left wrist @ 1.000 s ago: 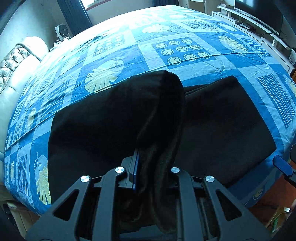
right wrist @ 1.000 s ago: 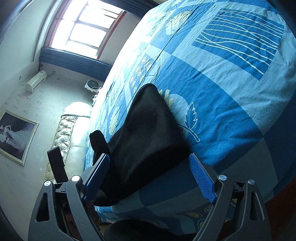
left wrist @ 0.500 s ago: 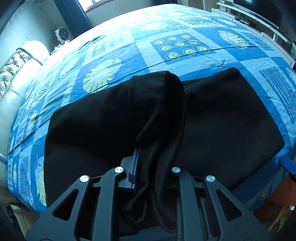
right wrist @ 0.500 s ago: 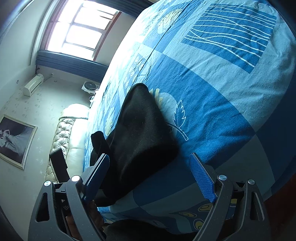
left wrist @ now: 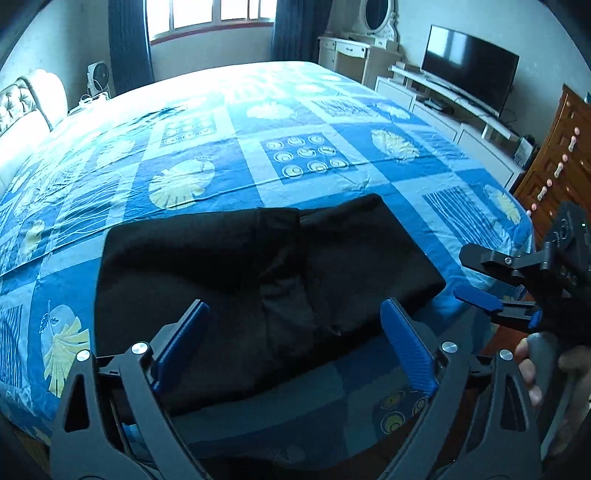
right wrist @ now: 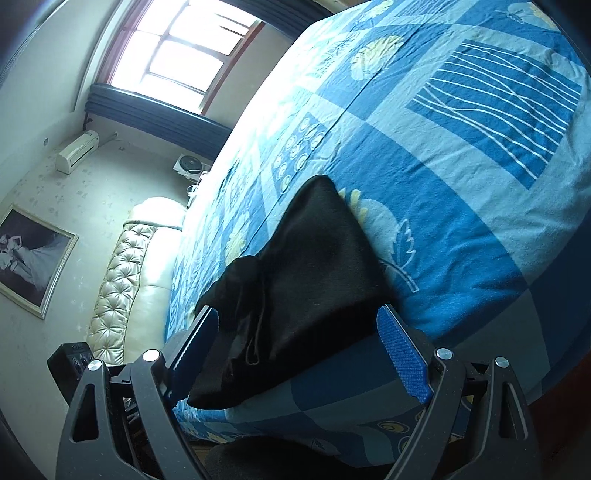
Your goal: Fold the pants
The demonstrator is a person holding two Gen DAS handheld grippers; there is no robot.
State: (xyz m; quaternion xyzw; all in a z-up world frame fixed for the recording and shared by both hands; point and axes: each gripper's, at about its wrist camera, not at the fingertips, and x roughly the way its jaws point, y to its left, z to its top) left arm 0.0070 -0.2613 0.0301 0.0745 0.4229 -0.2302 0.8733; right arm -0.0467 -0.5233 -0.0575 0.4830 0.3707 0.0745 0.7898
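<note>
The black pants (left wrist: 258, 273) lie folded in a wide rectangle near the front edge of the bed, with a rumpled ridge across the middle. They also show in the right wrist view (right wrist: 295, 288). My left gripper (left wrist: 293, 332) is open and empty, just in front of the pants' near edge. My right gripper (right wrist: 295, 350) is open and empty at the pants' right end; it also shows in the left wrist view (left wrist: 491, 291), off the bed's right front corner.
The bed has a blue patterned sheet (left wrist: 295, 155) and a padded headboard (right wrist: 118, 288) at the left. A TV (left wrist: 469, 70) on a white stand and a wooden dresser (left wrist: 554, 162) stand at the right. A window (left wrist: 207, 14) is behind the bed.
My left gripper has opened and let go of the black fabric it held; the fabric now lies on the pants. The left gripper has pulled back and tilted up. The right gripper stays open.
</note>
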